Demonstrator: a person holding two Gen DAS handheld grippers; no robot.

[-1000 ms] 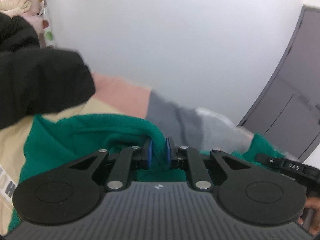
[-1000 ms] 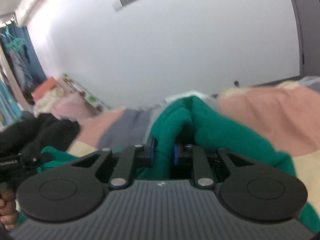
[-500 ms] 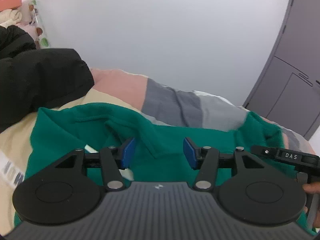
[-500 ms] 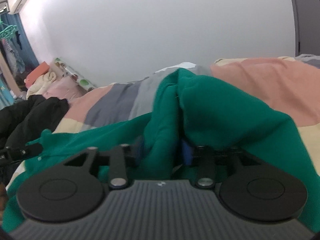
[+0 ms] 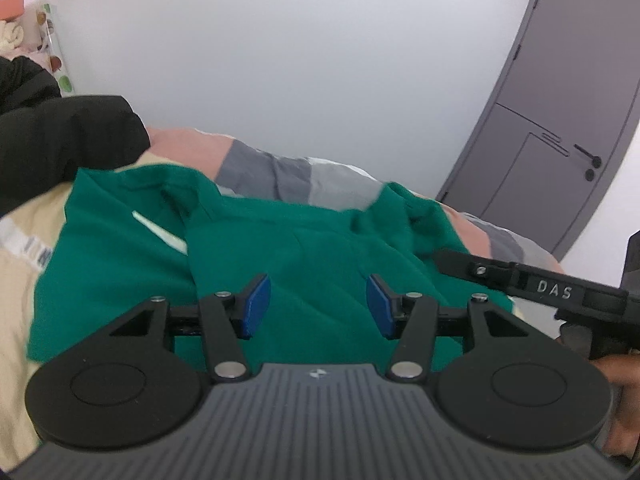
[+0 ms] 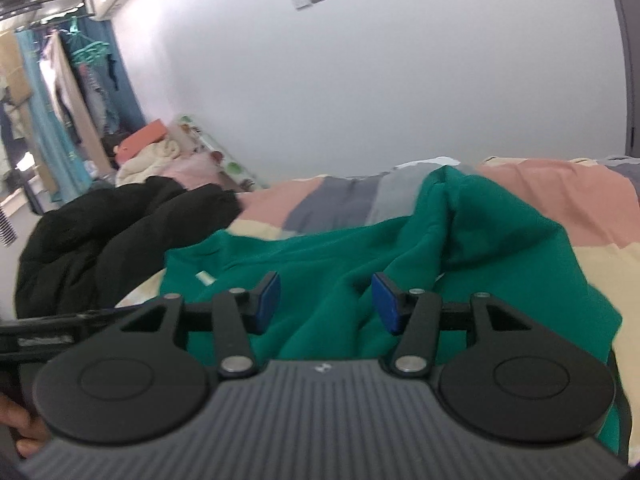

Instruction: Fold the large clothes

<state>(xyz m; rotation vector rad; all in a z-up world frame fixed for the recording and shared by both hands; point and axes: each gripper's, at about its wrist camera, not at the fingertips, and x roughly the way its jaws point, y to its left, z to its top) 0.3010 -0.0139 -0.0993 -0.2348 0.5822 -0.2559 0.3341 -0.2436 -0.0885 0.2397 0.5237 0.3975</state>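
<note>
A large green garment [image 5: 312, 248] lies spread across the bed, with a white label [image 5: 160, 232] showing near its collar. My left gripper [image 5: 318, 304] hovers over its middle, open, blue pads apart with nothing pinched. In the right wrist view the same green garment [image 6: 320, 248] rises in a loose ridge at the far right. My right gripper [image 6: 326, 302] is open above its folds, and the cloth lies below the pads without being pressed.
A black jacket [image 5: 60, 140] is heaped at the left on the patchwork bed cover [image 5: 260, 168]. A black bar marked DAS [image 5: 552, 290] and a hand [image 5: 624, 380] sit at the right. A grey door [image 5: 560, 120] stands beyond. Piled clothes [image 6: 152, 156] lie far left.
Both grippers were shut on folds of green cloth; they have opened, let go and drawn back. The garment has dropped and now lies flatter on the bed.
</note>
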